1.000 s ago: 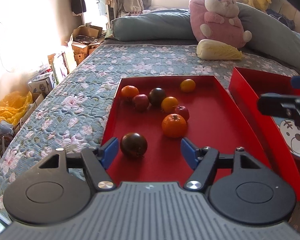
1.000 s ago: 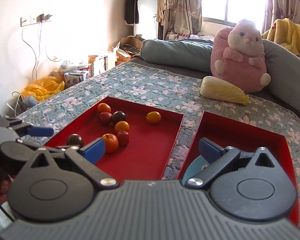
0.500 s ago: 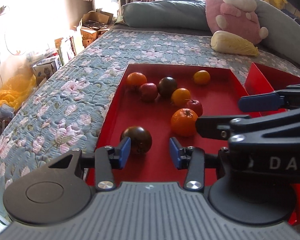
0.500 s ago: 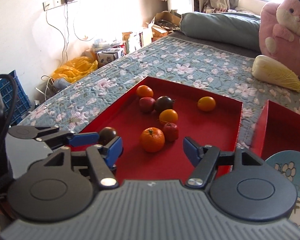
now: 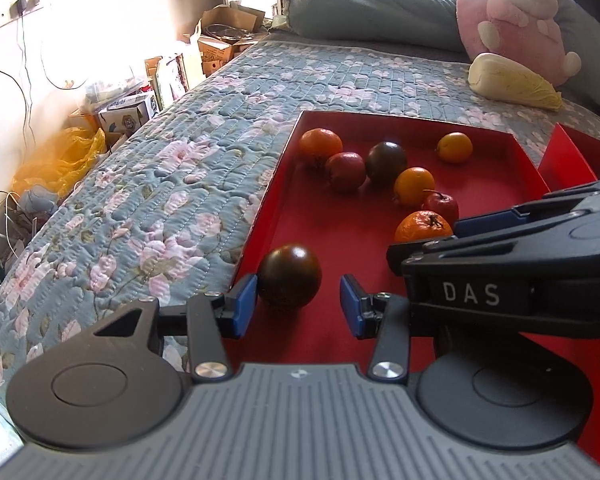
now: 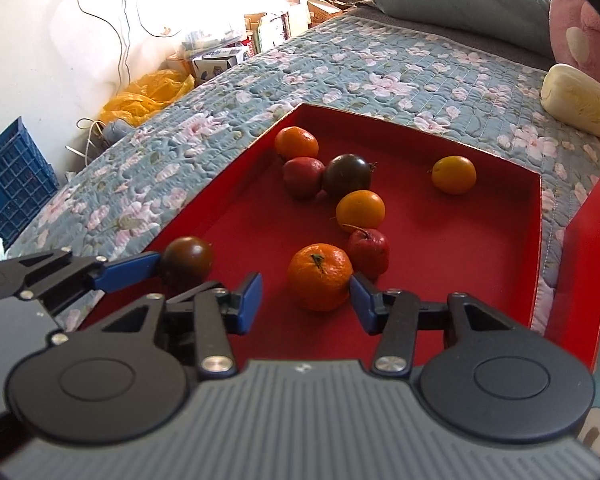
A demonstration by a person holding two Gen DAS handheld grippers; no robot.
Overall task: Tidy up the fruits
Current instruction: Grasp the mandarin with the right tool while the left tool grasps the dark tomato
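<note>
Sunlit quilted bed [image 5: 188, 184] is carrying a red tray [image 5: 284, 216]; left claw [image 5: 298, 304] is bracketing a dark round tomato [image 5: 290, 276], right claw [image 6: 306, 300] is closing around a dimpled orange mandarin [image 6: 320, 276], both ready for lifting.

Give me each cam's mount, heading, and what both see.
Left wrist: on the left gripper, angled down at the red tray; own fingers flank the dark tomato; right gripper crosses in.
Right wrist: on the right gripper, angled down; jaws closing around the mandarin, one pad touching; left gripper at left.
Shared: tray, all fruit, floral quilt, cabbage.
</note>
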